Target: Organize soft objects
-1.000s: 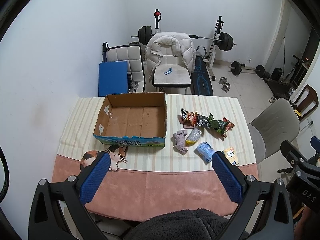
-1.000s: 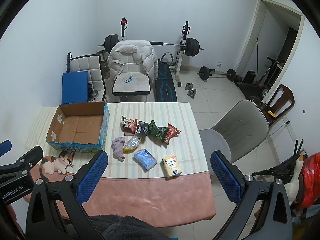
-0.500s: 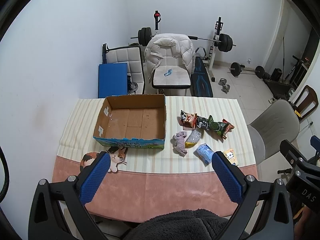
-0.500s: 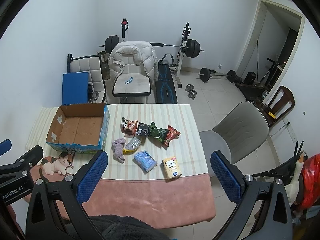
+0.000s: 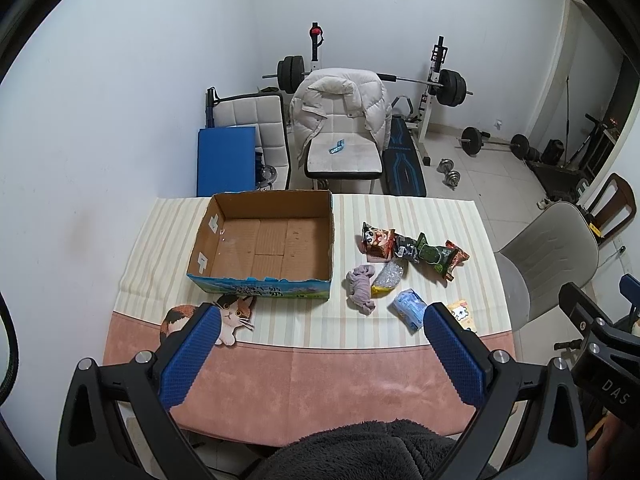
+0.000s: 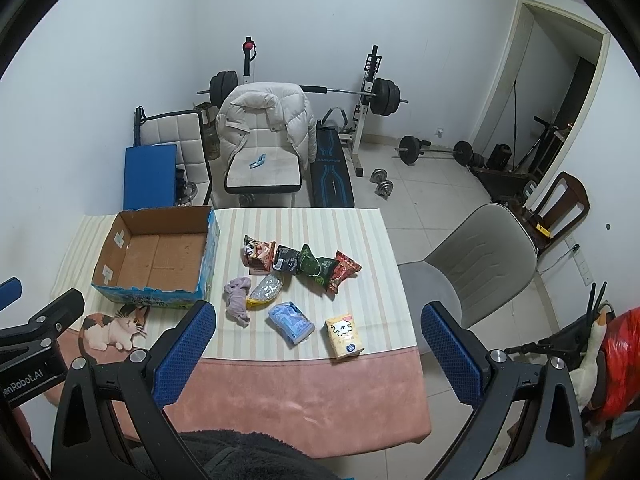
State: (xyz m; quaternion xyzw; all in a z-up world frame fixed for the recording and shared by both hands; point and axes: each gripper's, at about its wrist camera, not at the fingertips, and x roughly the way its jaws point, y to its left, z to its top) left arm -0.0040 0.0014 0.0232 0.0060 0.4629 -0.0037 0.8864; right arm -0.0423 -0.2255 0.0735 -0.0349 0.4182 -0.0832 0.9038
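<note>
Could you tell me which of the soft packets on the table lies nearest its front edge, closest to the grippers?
The yellow tissue pack with the white cartoon face. It lies nearer the front than the blue pack, on the right of the group.

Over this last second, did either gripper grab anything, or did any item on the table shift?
Nothing was grabbed or released. The left gripper and right gripper stay wide open and empty above the near table edge; both views drift only slightly. The cardboard box remains empty, and the purple cloth, blue pack, yellow tissue pack and snack bags lie where they were.
</note>
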